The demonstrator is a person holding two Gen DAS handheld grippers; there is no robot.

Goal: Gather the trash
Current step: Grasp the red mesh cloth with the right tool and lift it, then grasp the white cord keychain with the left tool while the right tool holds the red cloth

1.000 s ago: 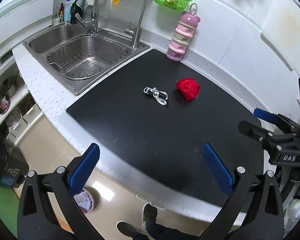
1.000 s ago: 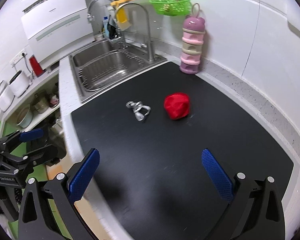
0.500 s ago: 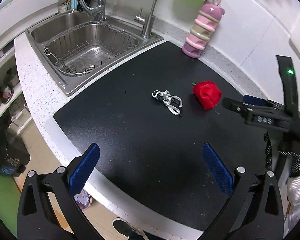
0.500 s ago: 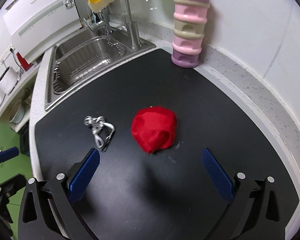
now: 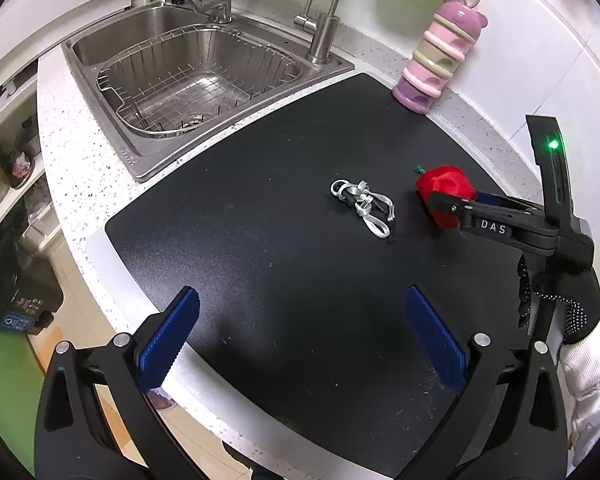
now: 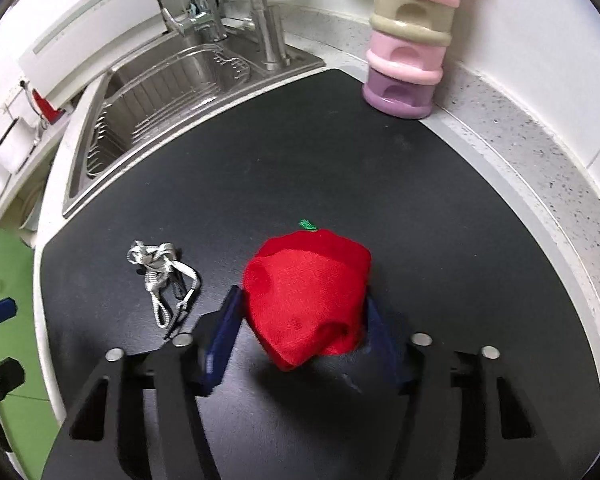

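Now right hand-held gripper (image 6: 304,332) closing, seemingly touching red cloth (image 6: 306,296).

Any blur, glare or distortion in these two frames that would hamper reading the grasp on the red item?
Left wrist view: sharp, with strong fisheye bending of the black mat edges and glare on the sink. Right wrist view: the sink and background look motion-smeared, but the red cloth is fairly crisp between the closing right gripper jaws, its shadow beneath it.
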